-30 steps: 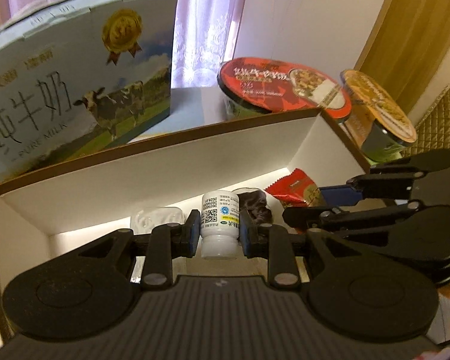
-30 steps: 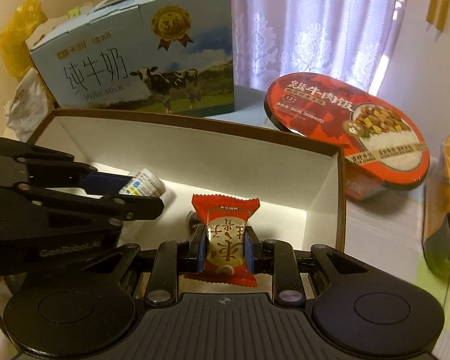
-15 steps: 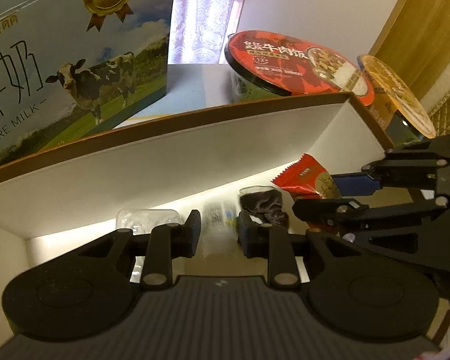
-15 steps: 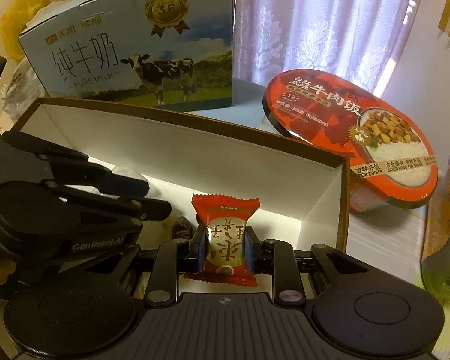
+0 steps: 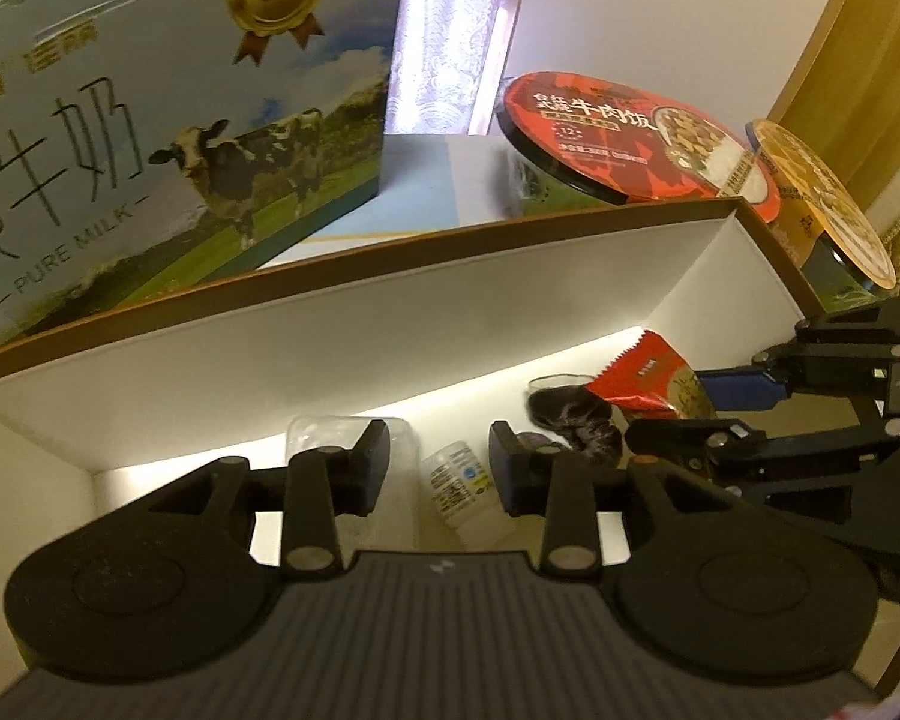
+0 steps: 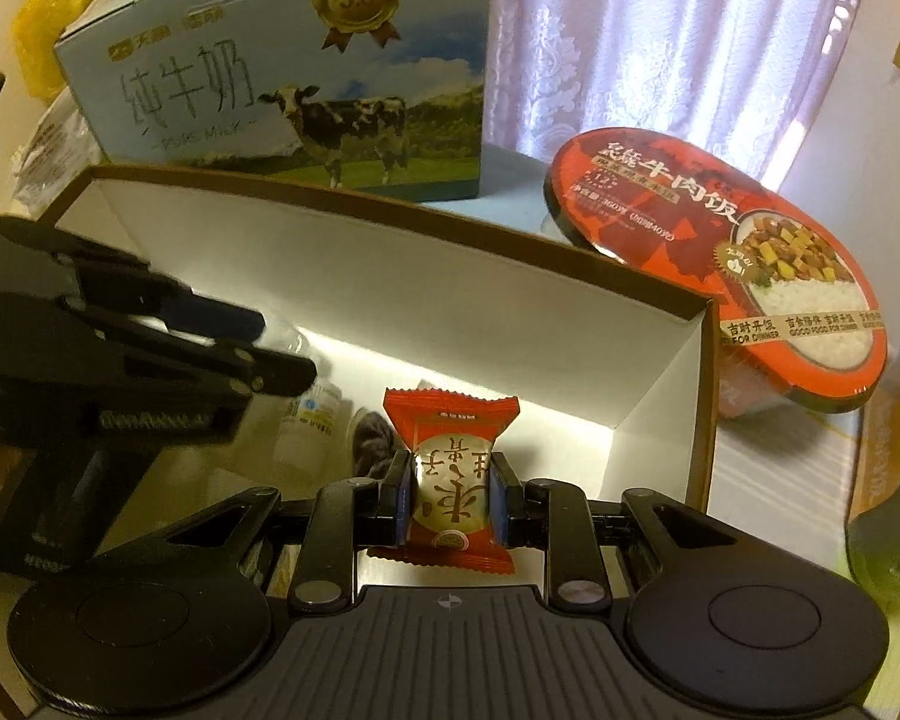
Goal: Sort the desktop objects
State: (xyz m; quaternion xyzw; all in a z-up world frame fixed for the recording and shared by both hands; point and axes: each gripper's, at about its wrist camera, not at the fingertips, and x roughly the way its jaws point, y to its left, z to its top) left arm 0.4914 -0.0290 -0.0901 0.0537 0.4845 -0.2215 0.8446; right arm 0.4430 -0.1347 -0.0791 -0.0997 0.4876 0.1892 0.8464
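Your left gripper has just opened, releasing the small white plastic bottle, now lying tilted between its parted fingers inside the white cardboard box. Your right gripper grips the red snack packet.

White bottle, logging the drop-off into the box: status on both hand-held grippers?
Left hand-held gripper just opened, white bottle released in box. Right hand-held gripper shut on red snack packet. Nothing in the way.
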